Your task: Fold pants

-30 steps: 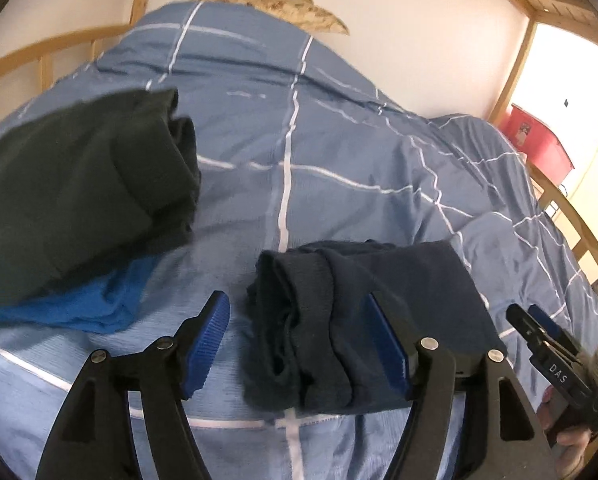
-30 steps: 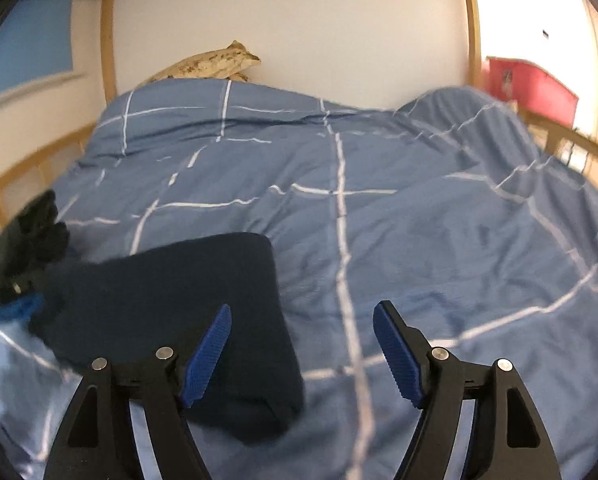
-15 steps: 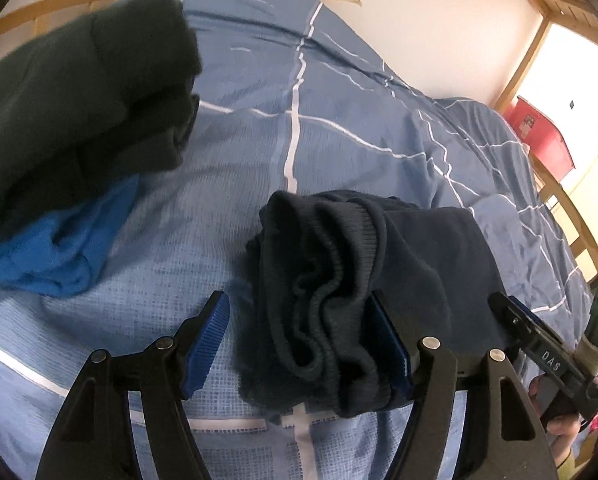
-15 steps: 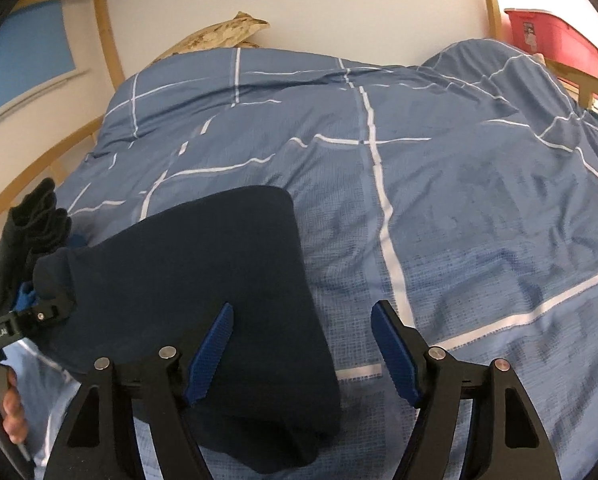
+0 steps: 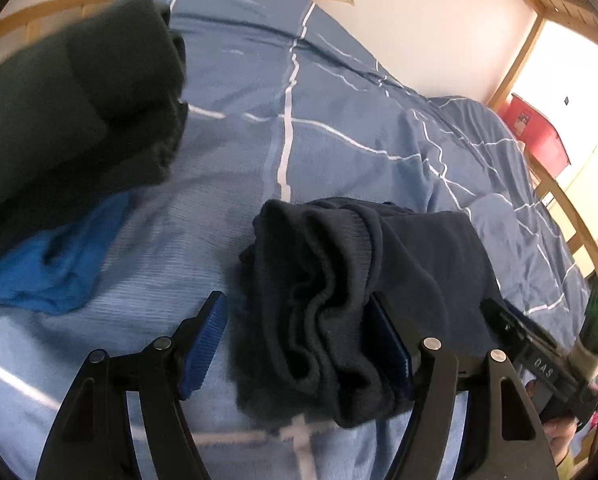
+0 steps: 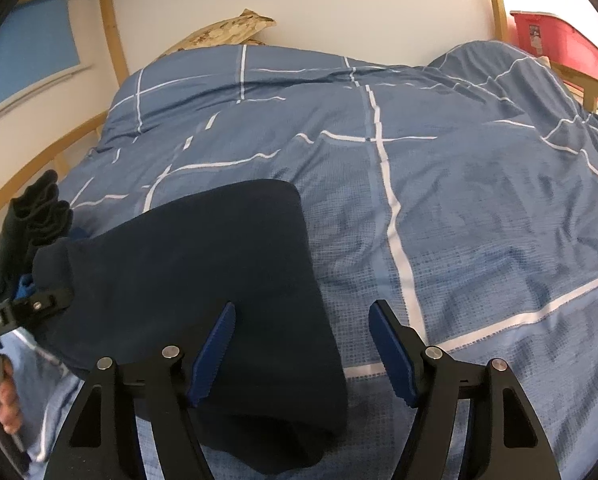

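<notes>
The navy pants [image 5: 359,280] lie folded into a thick bundle on the blue checked duvet [image 5: 299,120]. My left gripper [image 5: 299,344] is open, its jaws either side of the bundle's ribbed waistband end, the right finger tucked under the fabric. In the right wrist view the same pants [image 6: 203,272] lie flat at lower left. My right gripper [image 6: 303,348] is open, its left finger over the pants' near right corner, its right finger over bare duvet. The left gripper [image 6: 39,300] shows at the pants' far left end.
A dark green folded garment [image 5: 71,100] rests on a bright blue one [image 5: 47,272] at the left. A wooden bed rail [image 6: 39,164] runs along the left; a red bin [image 6: 555,44] stands at the far right. A patterned pillow [image 6: 223,32] lies against the wall.
Both grippers have come closer to the pants and lower over them. The left jaws now straddle the waistband end. Both stay open.
</notes>
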